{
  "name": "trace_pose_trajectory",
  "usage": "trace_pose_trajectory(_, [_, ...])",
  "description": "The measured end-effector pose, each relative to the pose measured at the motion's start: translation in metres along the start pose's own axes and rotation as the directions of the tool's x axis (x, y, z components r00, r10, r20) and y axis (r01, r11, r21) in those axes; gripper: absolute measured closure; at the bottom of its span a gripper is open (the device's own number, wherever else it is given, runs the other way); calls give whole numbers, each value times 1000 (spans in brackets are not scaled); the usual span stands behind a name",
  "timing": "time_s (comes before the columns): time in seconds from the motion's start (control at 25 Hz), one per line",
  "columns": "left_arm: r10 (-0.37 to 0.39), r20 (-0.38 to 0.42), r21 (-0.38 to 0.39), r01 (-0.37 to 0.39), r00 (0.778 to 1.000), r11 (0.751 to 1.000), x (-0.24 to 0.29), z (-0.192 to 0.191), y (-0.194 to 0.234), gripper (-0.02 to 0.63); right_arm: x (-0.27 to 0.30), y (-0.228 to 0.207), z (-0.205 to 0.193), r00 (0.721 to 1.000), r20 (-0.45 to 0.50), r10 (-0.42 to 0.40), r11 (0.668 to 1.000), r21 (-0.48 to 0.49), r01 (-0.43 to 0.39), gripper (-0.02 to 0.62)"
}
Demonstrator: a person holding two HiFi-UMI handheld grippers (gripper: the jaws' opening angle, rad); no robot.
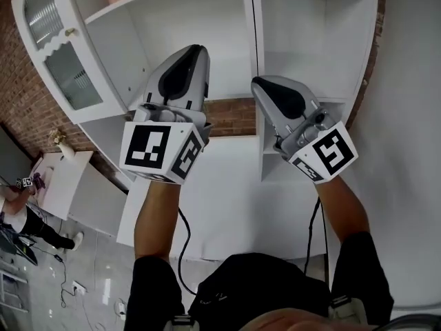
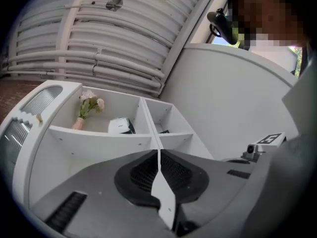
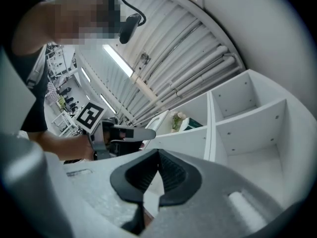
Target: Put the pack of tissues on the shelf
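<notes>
The pack of tissues (image 2: pixel 120 126), white with a dark side, lies in the upper left compartment of the white shelf (image 2: pixel 99 138), beside a small vase of flowers (image 2: pixel 87 108). The right gripper view shows the pack (image 3: pixel 192 124) far off next to the flowers (image 3: pixel 177 119). My left gripper (image 1: pixel 196 50) is raised in front of the shelf, well short of the pack, with its jaws closed together and nothing between them (image 2: pixel 159 152). My right gripper (image 1: pixel 258 83) is held beside it, also shut and empty (image 3: pixel 158 155). The head view does not show the pack.
The shelf (image 1: pixel 227 19) has open compartments split by a central divider, and a glass-paned door (image 1: pixel 52 43) stands open at its left. A brick wall (image 1: pixel 231 116) shows behind it. A person (image 1: pixel 17 216) and a white table (image 1: pixel 62 174) are at the lower left.
</notes>
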State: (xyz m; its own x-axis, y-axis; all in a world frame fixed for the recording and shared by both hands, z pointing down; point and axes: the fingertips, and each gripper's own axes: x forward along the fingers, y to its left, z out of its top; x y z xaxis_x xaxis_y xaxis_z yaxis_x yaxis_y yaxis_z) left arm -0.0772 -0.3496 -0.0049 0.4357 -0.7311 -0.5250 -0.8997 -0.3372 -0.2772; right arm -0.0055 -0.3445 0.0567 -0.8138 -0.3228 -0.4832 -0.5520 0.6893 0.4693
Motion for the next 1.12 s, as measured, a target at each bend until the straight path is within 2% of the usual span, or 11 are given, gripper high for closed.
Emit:
trace_pose_trajectory(0.08, [-23, -14, -24, 23, 1000, 999, -16, -19, -12, 607, -7, 8, -5, 1000, -9, -8, 1000, 9, 8, 594])
trace_pose_trajectory(0.32, [-129, -63, -75, 124, 990, 989, -53, -70, -56, 607, -32, 29, -30, 999, -40, -21, 1000, 18, 21, 594])
trace_pose_trajectory(0.48, [-195, -26, -136, 190, 980, 972, -68, -83, -74, 607, -44, 47, -45, 998, -54, -27, 1000, 14, 28, 594])
trace_pose_trajectory(0.64, [-210, -88, -189, 191, 974, 963, -87, -114, -82, 607, -57, 60, -63, 995, -83, -50, 998, 38, 53, 594])
trace_pose_trajectory(0.84, [-241, -83, -251, 214, 967, 944, -101, -133, -93, 607, -72, 75, -84, 990, -120, -74, 996, 47, 80, 595])
trace_pose_trajectory(1.12, [-280, -134, -267, 238, 950, 934, -109, -160, -105, 607, -85, 84, -104, 982, -167, -89, 991, 86, 105, 595])
